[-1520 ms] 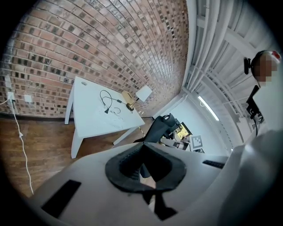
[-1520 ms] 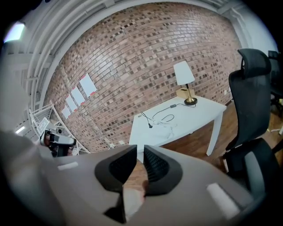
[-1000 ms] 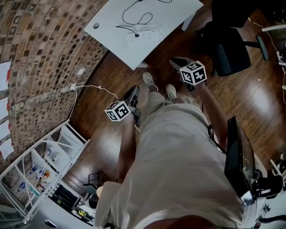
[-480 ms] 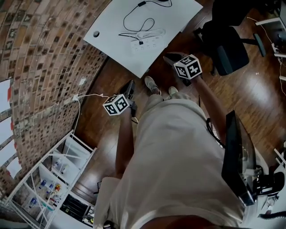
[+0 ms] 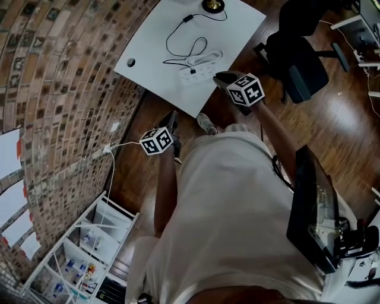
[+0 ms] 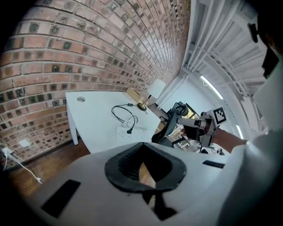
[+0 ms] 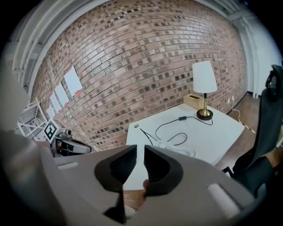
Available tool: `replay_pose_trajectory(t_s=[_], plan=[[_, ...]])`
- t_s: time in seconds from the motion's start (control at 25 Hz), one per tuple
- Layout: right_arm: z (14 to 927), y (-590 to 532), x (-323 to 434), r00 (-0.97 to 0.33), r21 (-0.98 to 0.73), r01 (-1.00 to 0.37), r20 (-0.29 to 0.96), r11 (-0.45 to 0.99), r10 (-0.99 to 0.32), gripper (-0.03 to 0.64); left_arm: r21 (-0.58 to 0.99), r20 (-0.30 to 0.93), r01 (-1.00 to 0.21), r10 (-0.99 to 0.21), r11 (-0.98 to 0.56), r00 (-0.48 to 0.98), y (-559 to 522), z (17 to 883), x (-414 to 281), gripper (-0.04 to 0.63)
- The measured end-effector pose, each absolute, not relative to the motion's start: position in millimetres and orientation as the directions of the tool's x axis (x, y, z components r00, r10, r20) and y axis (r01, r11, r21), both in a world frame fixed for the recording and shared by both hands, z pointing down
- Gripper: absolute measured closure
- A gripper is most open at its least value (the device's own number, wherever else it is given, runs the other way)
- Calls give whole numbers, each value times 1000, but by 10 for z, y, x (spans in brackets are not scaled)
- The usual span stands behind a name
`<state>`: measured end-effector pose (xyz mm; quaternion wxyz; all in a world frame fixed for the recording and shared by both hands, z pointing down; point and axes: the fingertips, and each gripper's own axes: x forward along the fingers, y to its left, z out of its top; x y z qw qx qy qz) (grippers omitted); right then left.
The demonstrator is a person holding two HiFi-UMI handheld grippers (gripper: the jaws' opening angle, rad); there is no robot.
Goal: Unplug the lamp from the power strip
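Observation:
On the white table (image 5: 148,47) lies a white power strip (image 5: 199,72) with the lamp's black plug (image 5: 192,71) in it. The cord loops back to the brass lamp base (image 5: 212,5). My right gripper (image 5: 222,77) hangs at the table's near edge, just right of the strip, jaws a narrow slit apart and empty. My left gripper (image 5: 172,119) is lower, over the floor in front of the table, its tips together and holding nothing. The right gripper view shows the lamp (image 7: 204,81) and strip (image 7: 177,149) ahead of the right gripper (image 7: 138,165).
A brick wall (image 5: 59,89) runs along the left, with a wall socket and white cable (image 5: 110,148). A black office chair (image 5: 297,59) stands right of the table. White shelving (image 5: 77,255) is at the lower left, a dark screen (image 5: 312,214) at the right.
Both grippers have moved forward toward the table. The right one has come up beside the power strip, and the table lies closer in the head view.

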<state>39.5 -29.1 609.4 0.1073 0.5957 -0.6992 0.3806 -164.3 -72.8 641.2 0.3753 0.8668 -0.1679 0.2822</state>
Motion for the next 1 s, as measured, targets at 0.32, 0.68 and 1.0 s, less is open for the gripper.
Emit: replay_pose_trajectory(t_s=[0.32, 0.68, 1.0], plan=[[6189, -487, 374, -243, -392, -920, 606, -19, -757, 577, 578, 554, -372, 14, -726, 833, -868, 6498, -1527, 591], [6274, -529, 625, -232, -360, -933, 629, -13, -742, 577, 616, 499, -255, 118, -745, 859, -761, 6553, -1188, 591], [6459, -846, 879, -335, -295, -940, 689, 175, -642, 575, 543, 615, -441, -19, -714, 788, -927, 6863, -932, 591]])
